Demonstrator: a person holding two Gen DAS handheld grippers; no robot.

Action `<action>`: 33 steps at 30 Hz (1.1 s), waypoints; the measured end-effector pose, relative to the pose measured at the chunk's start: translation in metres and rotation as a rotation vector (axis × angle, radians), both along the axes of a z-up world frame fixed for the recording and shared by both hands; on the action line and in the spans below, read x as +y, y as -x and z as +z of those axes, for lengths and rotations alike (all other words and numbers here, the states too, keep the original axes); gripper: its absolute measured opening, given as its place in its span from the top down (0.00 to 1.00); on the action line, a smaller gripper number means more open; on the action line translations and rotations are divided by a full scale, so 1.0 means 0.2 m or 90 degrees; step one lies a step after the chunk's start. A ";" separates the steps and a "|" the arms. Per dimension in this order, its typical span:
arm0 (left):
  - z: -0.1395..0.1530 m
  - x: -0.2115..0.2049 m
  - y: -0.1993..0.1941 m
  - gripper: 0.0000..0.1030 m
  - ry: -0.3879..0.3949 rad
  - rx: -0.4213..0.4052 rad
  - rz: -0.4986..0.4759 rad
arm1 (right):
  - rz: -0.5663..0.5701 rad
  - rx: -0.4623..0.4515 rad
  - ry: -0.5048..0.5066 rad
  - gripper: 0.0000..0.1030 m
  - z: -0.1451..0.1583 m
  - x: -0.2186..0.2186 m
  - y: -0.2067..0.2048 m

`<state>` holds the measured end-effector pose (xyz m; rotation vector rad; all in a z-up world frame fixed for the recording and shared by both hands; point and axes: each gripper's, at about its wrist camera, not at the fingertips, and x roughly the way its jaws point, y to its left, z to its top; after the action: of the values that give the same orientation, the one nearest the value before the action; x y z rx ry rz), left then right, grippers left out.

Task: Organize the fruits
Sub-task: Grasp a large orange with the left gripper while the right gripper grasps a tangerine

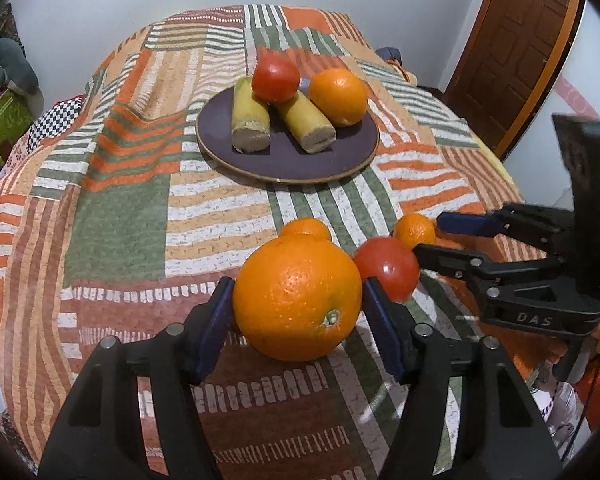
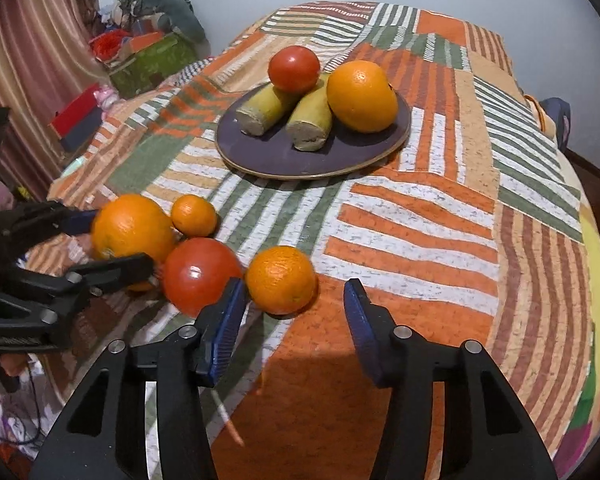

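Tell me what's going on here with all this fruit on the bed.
Someone holding a gripper in each hand is sorting fruit onto a dark plate on a patchwork quilt. The plate already holds two banana pieces, a tomato and an orange. The left gripper has its jaws around a big orange on the quilt. The right gripper is open near a small orange, with another tomato beside it.

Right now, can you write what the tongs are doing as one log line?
left tongs: around big orange, contact unclear | right tongs: open, by small orange | plate: bananas, tomato, orange
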<state>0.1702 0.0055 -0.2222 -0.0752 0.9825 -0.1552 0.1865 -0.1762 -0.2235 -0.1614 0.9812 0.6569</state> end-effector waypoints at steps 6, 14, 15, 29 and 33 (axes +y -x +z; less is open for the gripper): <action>0.08 0.04 0.00 0.38 0.006 -0.023 0.007 | -0.004 0.014 -0.023 0.58 -0.01 0.01 -0.02; 0.13 0.06 -0.03 0.38 0.000 -0.037 0.012 | 0.020 0.049 -0.062 0.66 -0.03 0.04 -0.09; 0.13 0.06 -0.04 0.38 0.000 -0.039 0.012 | 0.020 0.051 -0.064 0.66 -0.03 0.04 -0.10; 0.19 0.01 -0.24 0.38 0.003 -0.060 -0.003 | -0.019 -0.026 -0.071 0.67 0.13 -0.02 -0.15; 0.18 0.00 -0.34 0.38 0.007 -0.055 -0.004 | -0.034 -0.045 -0.071 0.67 0.16 -0.01 -0.21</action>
<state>0.2387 0.0058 -0.1867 -0.0748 0.8956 -0.1674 0.2275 -0.1790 -0.1916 -0.0601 0.8755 0.6504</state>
